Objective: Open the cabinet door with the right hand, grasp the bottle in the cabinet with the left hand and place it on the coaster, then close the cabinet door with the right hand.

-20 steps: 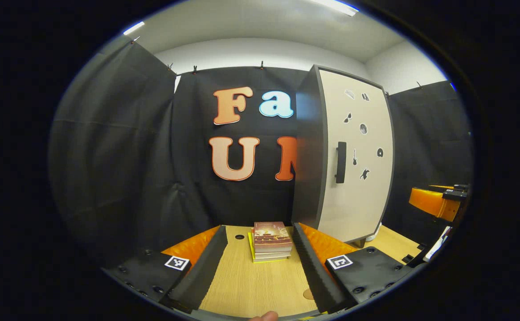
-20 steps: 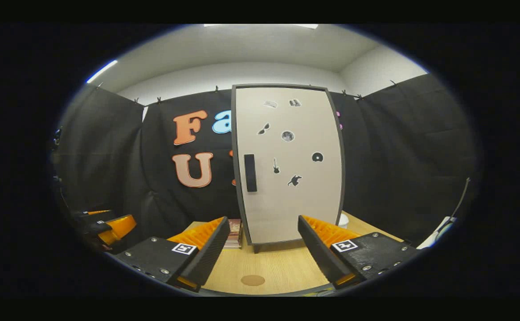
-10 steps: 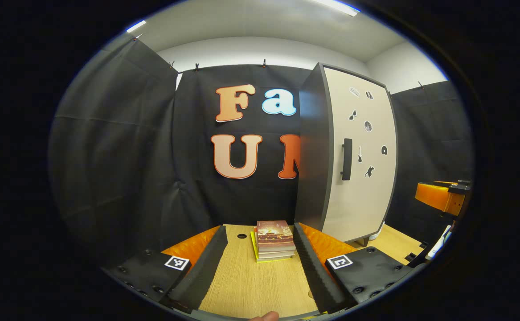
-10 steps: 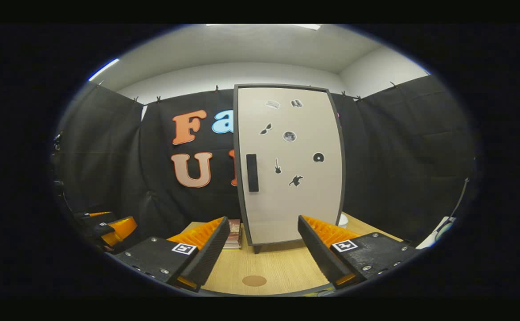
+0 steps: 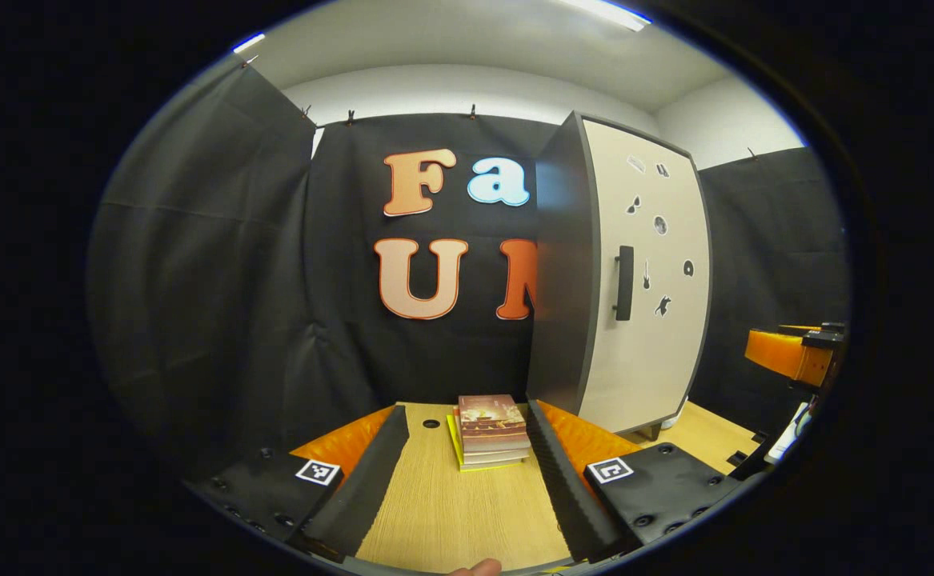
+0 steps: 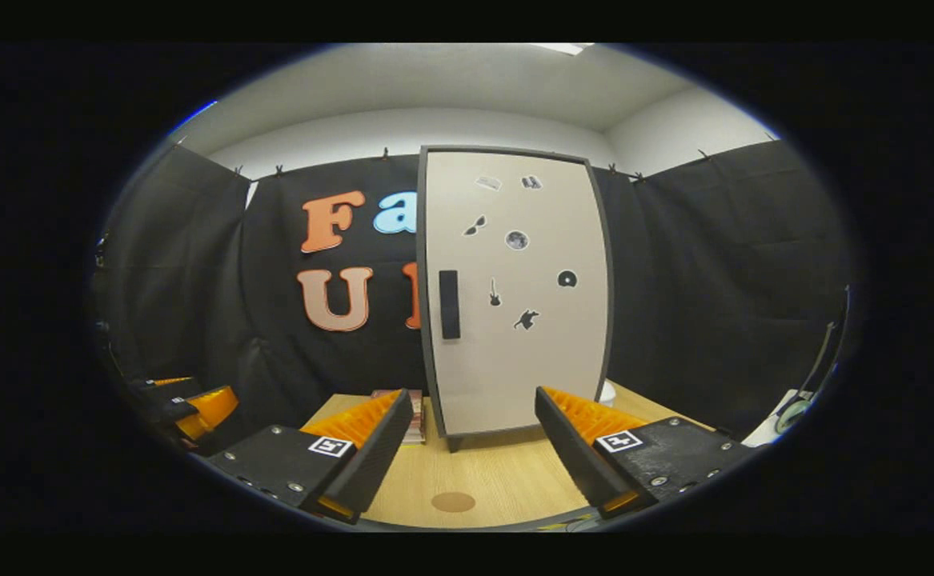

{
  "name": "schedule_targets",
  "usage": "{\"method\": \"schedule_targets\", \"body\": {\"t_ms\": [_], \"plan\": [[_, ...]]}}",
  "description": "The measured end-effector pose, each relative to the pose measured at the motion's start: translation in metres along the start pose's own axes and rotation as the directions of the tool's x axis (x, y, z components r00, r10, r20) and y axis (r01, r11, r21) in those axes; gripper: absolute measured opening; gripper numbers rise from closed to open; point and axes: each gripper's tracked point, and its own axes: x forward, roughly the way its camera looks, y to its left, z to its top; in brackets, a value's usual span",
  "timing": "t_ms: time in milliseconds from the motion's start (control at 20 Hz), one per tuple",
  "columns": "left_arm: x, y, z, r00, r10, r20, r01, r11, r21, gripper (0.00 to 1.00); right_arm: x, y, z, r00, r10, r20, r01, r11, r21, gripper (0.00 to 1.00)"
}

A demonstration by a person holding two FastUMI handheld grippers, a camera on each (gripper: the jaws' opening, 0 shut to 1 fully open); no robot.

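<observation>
Your left claw [image 5: 467,472] is spread wide and holds nothing, hovering over the wooden tabletop [image 5: 442,520] with a stack of books [image 5: 489,430] lying between its fingers, farther off. The cabinet [image 5: 619,280] stands just beyond and to the right of that stack, its dark side panel turned toward you. Your right claw [image 6: 473,448] is also wide open and empty, aimed straight at the cabinet door [image 6: 515,288], well short of it. The door is shut, so the bottle inside is hidden from you. The door's dark handle [image 6: 449,304] runs upright near its left edge, with small stickers to its right. The round coaster [image 6: 453,502] lies flat on the tabletop in front of the cabinet, between your right claw's fingers and bare. Something white [image 6: 607,392] peeks out behind the cabinet's lower right corner; you cannot tell what it is
</observation>
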Motion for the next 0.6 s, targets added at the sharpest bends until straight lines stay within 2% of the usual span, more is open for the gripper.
{"method": "schedule_targets", "body": {"t_ms": [300, 550, 600], "plan": [[0.013, 0.021, -0.003, 0.999, 0.025, -0.025, -0.026, 0.999, -0.031, 0.96, 0.047, 0.019, 0.018, 1.000, 0.019, 0.005, -0.019, 1.000, -0.009, 0.95], [0.027, 0.042, -0.005, 0.997, 0.063, -0.035, -0.064, 0.997, -0.031, 0.96, 0.120, 0.035, 0.049, 0.998, 0.048, 0.044, -0.047, 0.998, -0.030, 0.95], [0.030, 0.047, -0.007, 0.996, 0.076, -0.041, -0.078, 0.997, -0.028, 0.94, 0.137, 0.036, 0.053, 0.998, 0.048, 0.042, -0.047, 0.998, -0.033, 0.95]]}}
